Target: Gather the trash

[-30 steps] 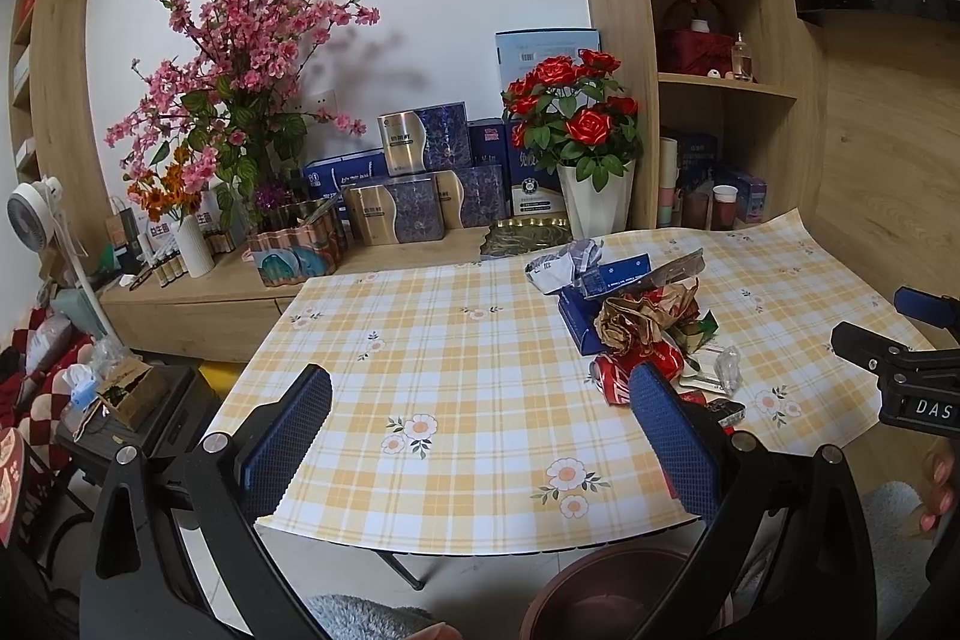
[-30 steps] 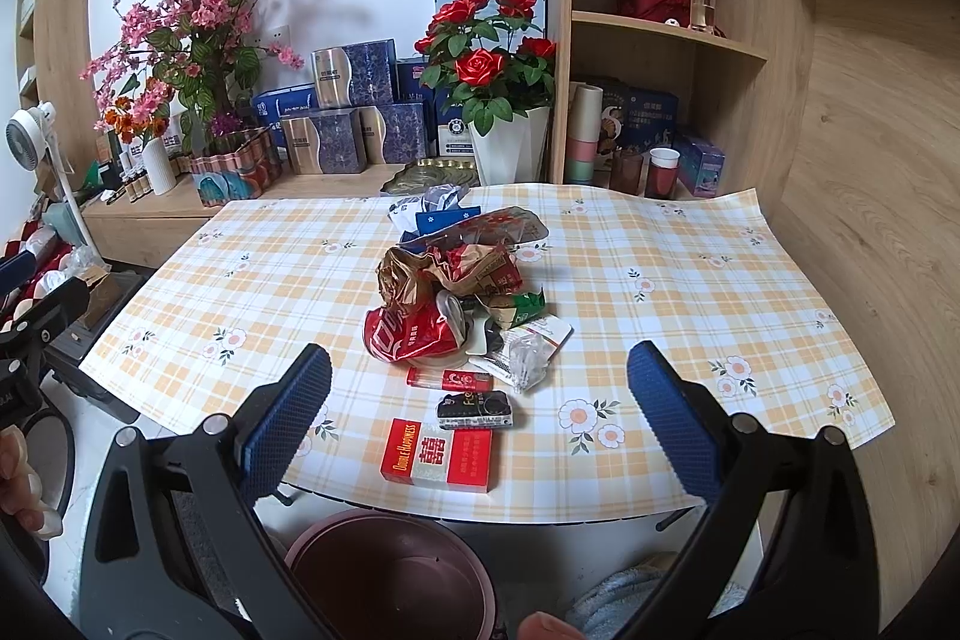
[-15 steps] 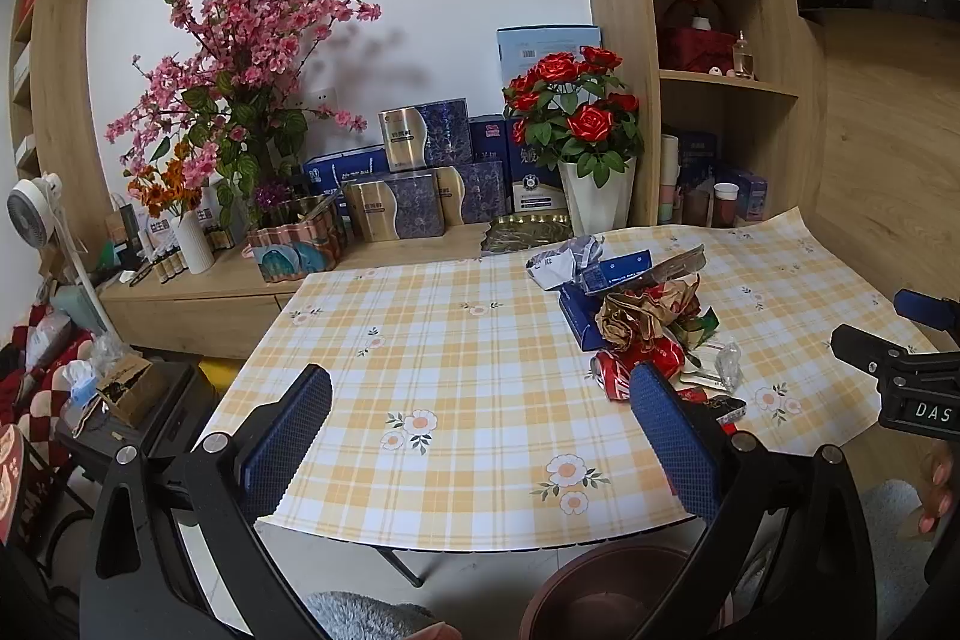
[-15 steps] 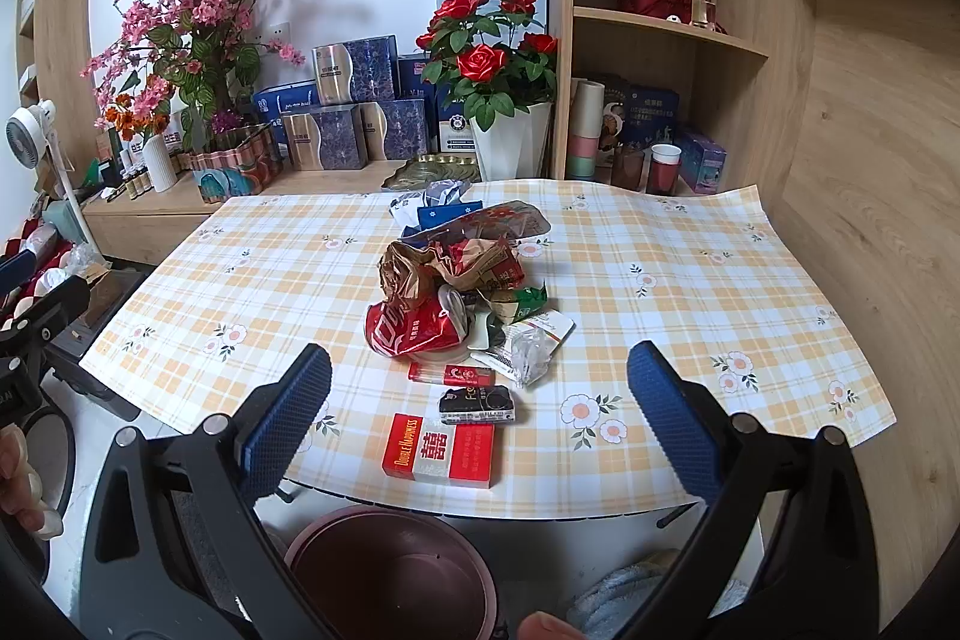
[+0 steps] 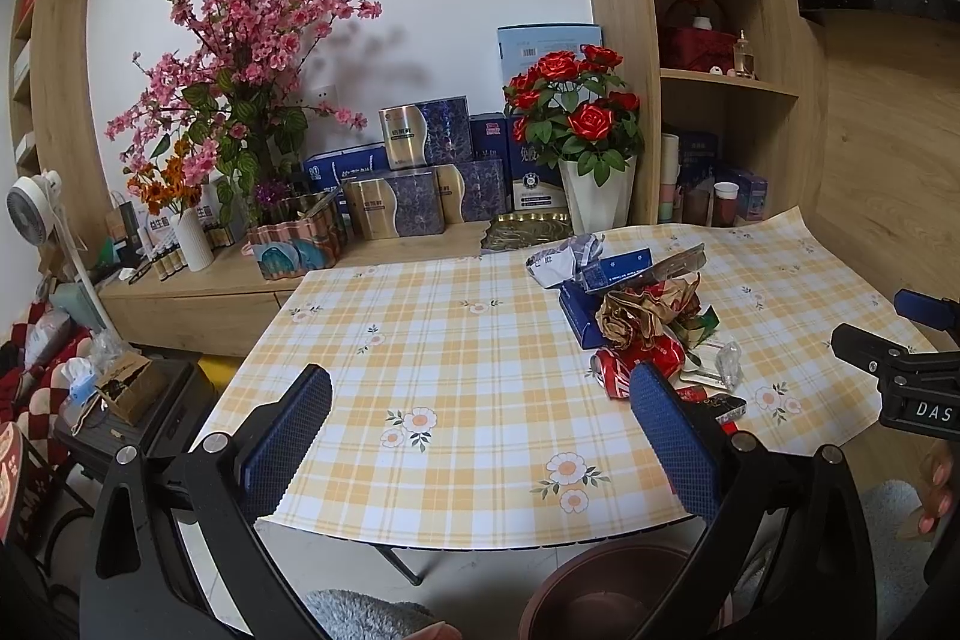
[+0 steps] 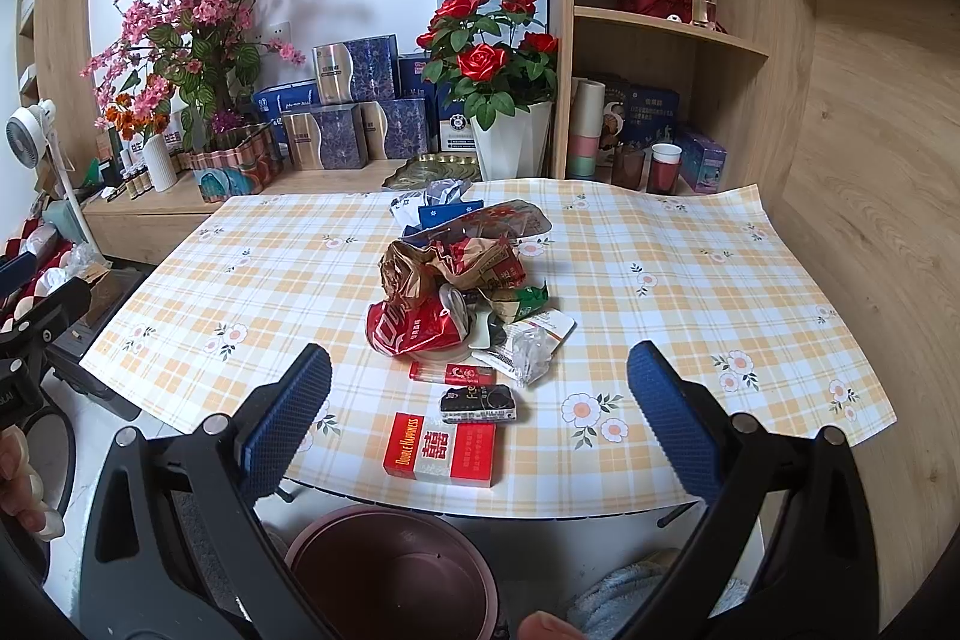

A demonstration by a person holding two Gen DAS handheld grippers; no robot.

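Change: compared with a second ago, the trash pile [image 6: 465, 289] sits a little farther ahead of the right gripper [image 6: 479, 418]; both claws hold the same wide spread.
Left gripper [image 5: 480, 436]: wide apart, empty, the pile ahead to its right.
Red pack [image 6: 442, 449]: between the right fingers, untouched.
Bin [image 6: 390, 574]: below the claw, rim cut off.
Hidden: lower pile items indistinct.
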